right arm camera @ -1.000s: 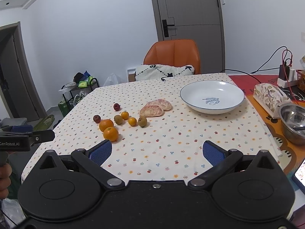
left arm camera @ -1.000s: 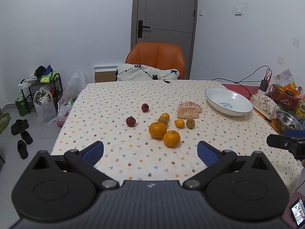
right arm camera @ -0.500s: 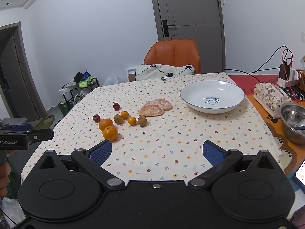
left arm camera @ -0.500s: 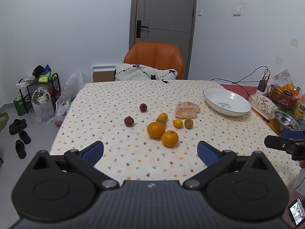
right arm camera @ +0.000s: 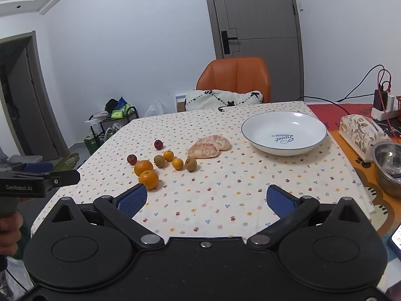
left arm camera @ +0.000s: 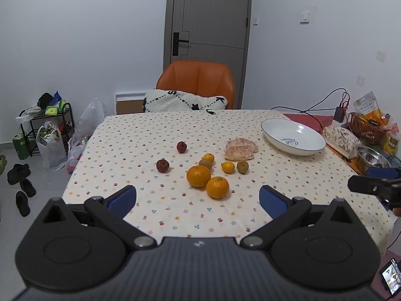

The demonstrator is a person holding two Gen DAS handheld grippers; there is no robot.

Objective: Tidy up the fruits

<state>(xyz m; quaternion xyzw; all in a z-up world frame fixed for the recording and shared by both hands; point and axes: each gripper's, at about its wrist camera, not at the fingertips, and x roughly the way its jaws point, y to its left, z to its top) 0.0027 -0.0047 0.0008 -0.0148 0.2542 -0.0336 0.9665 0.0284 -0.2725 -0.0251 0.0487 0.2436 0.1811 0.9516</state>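
A white-walled room with a grey door (left arm camera: 209,22) holds a table (left arm camera: 150,135) under a dotted cloth, an orange chair (left arm camera: 198,80) with a white cushion (left arm camera: 184,102) at its far side, and a shelf rack (left arm camera: 45,128) with plastic bags on the floor to the left; on the table's right part lies an empty white plate (right arm camera: 284,131), and beyond it a patterned pouch (right arm camera: 361,131) and a steel bowl (right arm camera: 387,163); the fruit sits in a loose cluster near the table's middle, all of it outside the plate: a peeled pomelo (right arm camera: 209,146) nearest the plate, two oranges (left arm camera: 208,180) touching each other at the front, two small tangerines (left arm camera: 227,166), two kiwis (left arm camera: 242,166) and two small red fruits (left arm camera: 163,165) to the left; the left gripper (left arm camera: 198,198) hovers above the near edge with its blue fingers (left arm camera: 122,199) spread wide and nothing between them; the right gripper (right arm camera: 205,199) is likewise spread and empty; against the earlier frames the fruit and plate lie as they did, while the left view has crept slightly back and up, and the right view is nearly unchanged.
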